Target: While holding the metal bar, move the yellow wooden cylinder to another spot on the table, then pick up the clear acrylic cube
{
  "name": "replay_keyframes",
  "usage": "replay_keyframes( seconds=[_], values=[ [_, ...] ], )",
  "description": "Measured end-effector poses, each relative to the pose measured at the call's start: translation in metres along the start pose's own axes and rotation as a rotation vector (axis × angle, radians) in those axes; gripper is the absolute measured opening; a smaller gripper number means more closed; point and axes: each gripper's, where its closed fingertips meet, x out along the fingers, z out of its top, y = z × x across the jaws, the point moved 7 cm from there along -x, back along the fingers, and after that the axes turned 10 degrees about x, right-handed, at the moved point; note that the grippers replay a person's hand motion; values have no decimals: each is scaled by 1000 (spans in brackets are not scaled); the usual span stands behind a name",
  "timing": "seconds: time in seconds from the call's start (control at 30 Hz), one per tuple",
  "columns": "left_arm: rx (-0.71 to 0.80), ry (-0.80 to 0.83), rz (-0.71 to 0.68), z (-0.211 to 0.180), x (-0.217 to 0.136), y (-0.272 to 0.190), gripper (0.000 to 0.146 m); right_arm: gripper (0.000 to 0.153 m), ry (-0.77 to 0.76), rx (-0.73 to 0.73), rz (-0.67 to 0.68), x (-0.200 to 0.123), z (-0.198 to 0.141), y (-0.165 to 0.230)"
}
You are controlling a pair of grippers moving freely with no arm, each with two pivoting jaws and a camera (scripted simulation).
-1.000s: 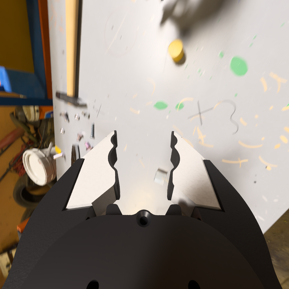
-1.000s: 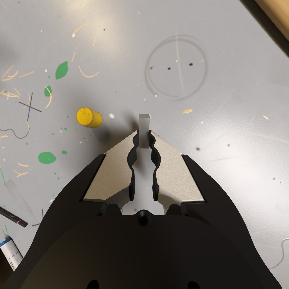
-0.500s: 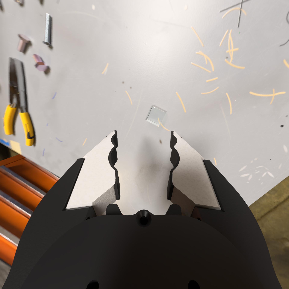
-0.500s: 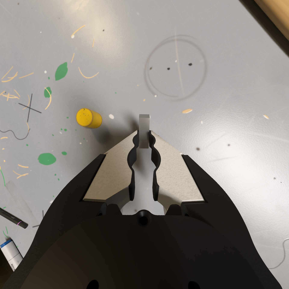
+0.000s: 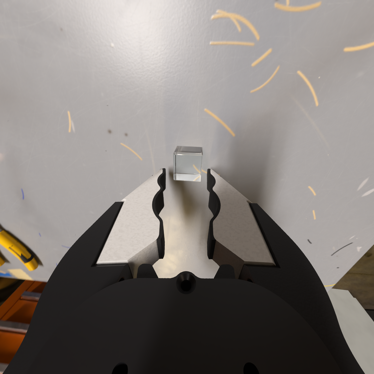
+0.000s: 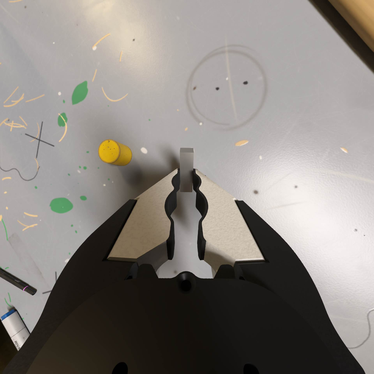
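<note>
the clear acrylic cube (image 5: 187,163) is now nearer, right at the tips of the left gripper (image 5: 186,174), whose jaws are wide and empty. it is see-through, flat on the table (image 5: 101,70), not picked up yet. the yellow wooden cylinder (image 6: 114,152) lies nearby. the metal bar (image 6: 186,169) is pinched by the right gripper (image 6: 186,172).

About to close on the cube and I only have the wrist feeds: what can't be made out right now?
- Left wrist view: the clear acrylic cube sits just beyond the open left gripper; whether the fingers reach past its sides is unclear.
- Left wrist view: yellow-handled pliers, blurred and cut by the left edge.
- Right wrist view: the metal bar in the right gripper; its length is foreshortened.
- Neither view shows the other gripper.
</note>
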Motion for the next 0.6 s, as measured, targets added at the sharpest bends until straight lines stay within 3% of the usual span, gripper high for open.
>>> replay_keyframes(
  seconds=[0.1, 0.33, 0.6],
  values=[
    [7, -23, -22, 0, 7, 1, 27, 11, 0, -2, 2, 0, 0, 0],
    [-134, -51, 70, -15, 0, 6, 27, 11, -2, 3, 4, 0, 1, -1],
    [-370, -59, 371, -19, -84, 6, 27, 11, -2, -3, -6, 0, 2, 1]
  ],
)
